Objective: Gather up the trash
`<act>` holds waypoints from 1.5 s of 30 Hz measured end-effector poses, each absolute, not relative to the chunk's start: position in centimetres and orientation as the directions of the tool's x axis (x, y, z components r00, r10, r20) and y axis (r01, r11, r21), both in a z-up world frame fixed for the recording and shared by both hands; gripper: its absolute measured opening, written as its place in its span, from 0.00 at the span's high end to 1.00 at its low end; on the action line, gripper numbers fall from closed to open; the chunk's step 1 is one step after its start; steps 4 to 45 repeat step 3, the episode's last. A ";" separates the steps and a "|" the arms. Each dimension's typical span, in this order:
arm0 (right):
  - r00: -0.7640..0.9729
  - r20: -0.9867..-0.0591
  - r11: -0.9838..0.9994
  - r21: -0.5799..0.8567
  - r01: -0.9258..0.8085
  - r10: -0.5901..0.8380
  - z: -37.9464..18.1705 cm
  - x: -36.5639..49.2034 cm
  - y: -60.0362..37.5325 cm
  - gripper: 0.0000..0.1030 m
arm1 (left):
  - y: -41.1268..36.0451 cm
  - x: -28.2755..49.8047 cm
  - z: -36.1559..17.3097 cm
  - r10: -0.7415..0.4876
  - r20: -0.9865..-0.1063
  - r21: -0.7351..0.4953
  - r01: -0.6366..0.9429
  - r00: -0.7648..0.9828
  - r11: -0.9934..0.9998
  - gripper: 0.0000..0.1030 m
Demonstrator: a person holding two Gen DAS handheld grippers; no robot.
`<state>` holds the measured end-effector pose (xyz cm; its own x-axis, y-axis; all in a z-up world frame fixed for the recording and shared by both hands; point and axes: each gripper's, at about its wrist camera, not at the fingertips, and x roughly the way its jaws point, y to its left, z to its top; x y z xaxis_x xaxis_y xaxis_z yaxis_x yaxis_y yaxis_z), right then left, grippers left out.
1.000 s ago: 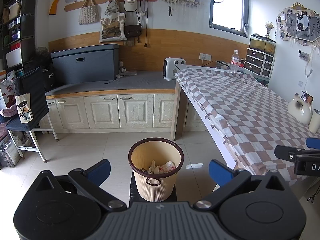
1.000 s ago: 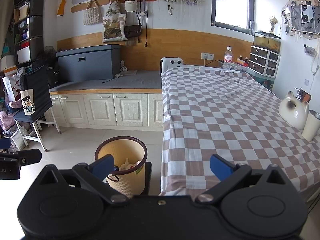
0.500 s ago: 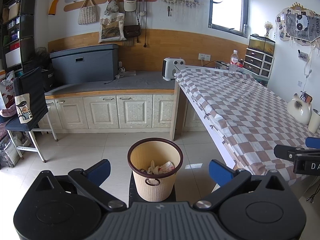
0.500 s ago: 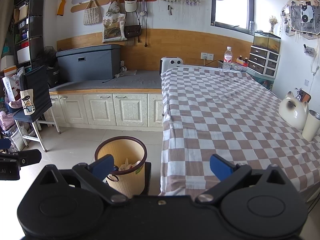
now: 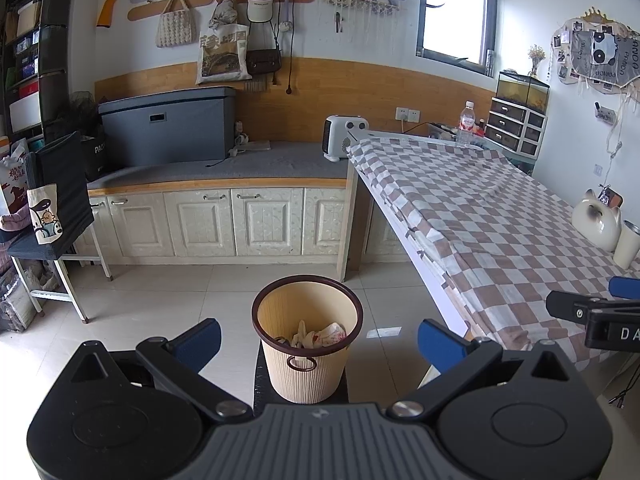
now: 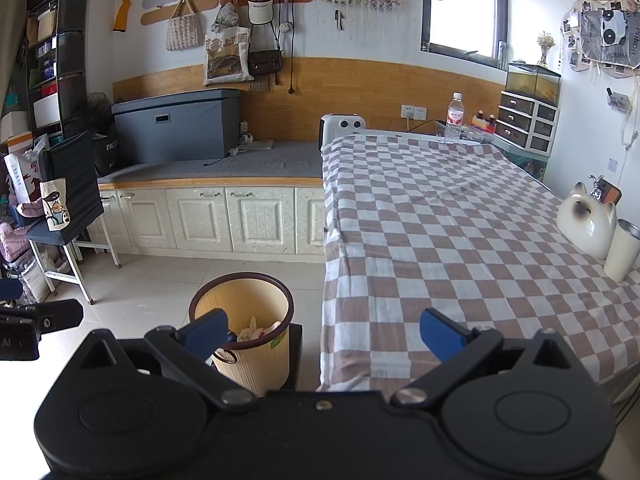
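Note:
A beige ribbed trash bin (image 5: 306, 376) with a dark brown rim stands on a black stool beside the table; crumpled white trash (image 5: 320, 334) lies inside it. The bin also shows in the right wrist view (image 6: 256, 360). My left gripper (image 5: 318, 338) is open and empty, held above and in front of the bin. My right gripper (image 6: 322, 330) is open and empty, over the near left edge of the checkered tablecloth (image 6: 440, 240). The right gripper shows at the right edge of the left wrist view (image 5: 592, 314).
On the table stand a white cat figurine (image 6: 586, 220), a white cup (image 6: 622, 250) and a water bottle (image 6: 454, 118). White cabinets with a grey countertop (image 5: 224, 168) run along the back wall. A folding stand with bags (image 5: 56, 216) stands at left. The floor is tiled.
The left wrist view has shifted slightly, so the bin sits a touch higher and left. The right gripper has not visibly moved. Both stay open.

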<state>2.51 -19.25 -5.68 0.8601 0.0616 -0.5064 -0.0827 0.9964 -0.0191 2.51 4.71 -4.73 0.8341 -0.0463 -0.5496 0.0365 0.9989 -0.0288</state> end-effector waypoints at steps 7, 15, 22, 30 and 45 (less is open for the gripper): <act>0.860 -0.507 0.996 -0.018 -0.083 0.062 -5.7 2.5 -19.2 0.00 | 4.7 2.5 -4.7 -0.046 -0.549 -0.028 0.036 0.834 0.999 0.00; 0.860 -0.507 0.996 -0.018 -0.083 0.062 -5.7 2.5 -19.2 0.00 | 4.7 2.5 -4.7 -0.046 -0.549 -0.028 0.036 0.834 0.999 0.00; 0.860 -0.507 0.996 -0.018 -0.083 0.062 -5.7 2.5 -19.2 0.00 | 4.7 2.5 -4.7 -0.046 -0.549 -0.028 0.036 0.834 0.999 0.00; 0.860 -0.507 0.996 -0.018 -0.083 0.062 -5.7 2.5 -19.2 0.00 | 4.7 2.5 -4.7 -0.046 -0.549 -0.028 0.036 0.834 0.999 0.00; 0.860 -0.507 0.996 -0.018 -0.083 0.062 -5.7 2.5 -19.2 0.00 | 4.7 2.5 -4.7 -0.046 -0.549 -0.028 0.036 0.834 0.999 0.00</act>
